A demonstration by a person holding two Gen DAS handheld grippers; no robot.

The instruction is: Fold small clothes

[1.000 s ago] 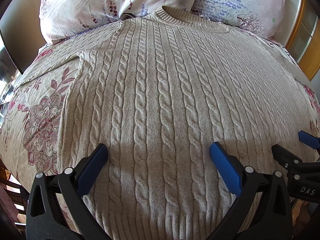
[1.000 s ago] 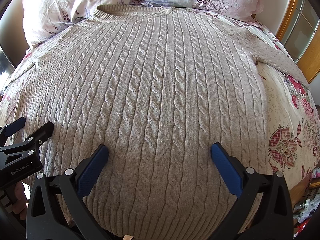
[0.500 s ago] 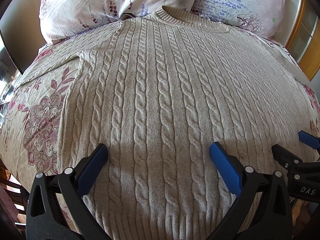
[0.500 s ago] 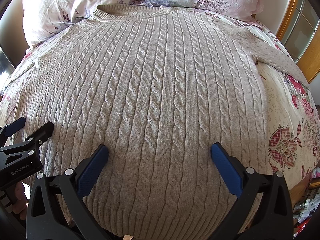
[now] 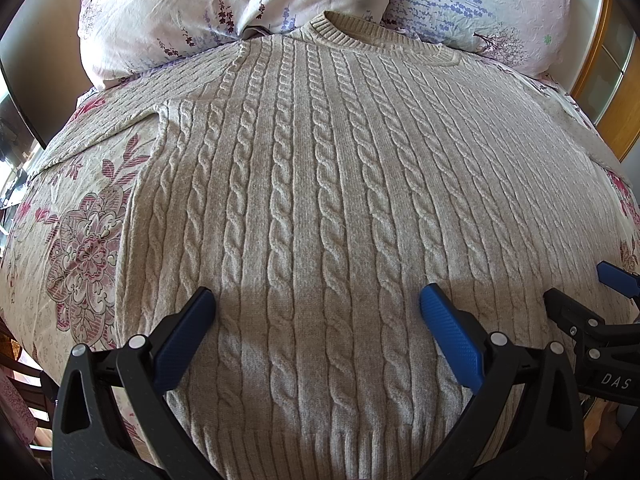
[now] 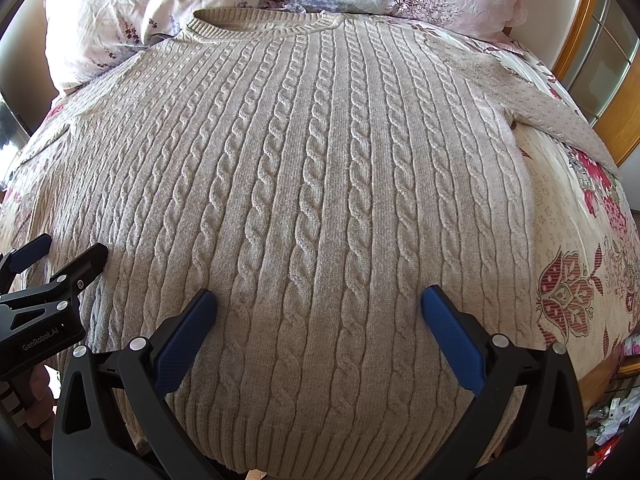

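Lying flat on bedspread [image 5: 80, 216]: one sweater [image 5: 320, 200], two pillows [image 5: 224, 4]; left gripper [image 5: 316, 312], right gripper [image 6: 318, 312] fingers spread, empty.

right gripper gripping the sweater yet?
No: the right gripper is open above the flat sweater, nothing between its fingers.

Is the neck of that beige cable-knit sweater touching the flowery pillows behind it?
Touching. In the left wrist view the beige cable-knit sweater has its ribbed collar lying against both floral pillows, overlapping their lower edges with no bedsheet showing between.
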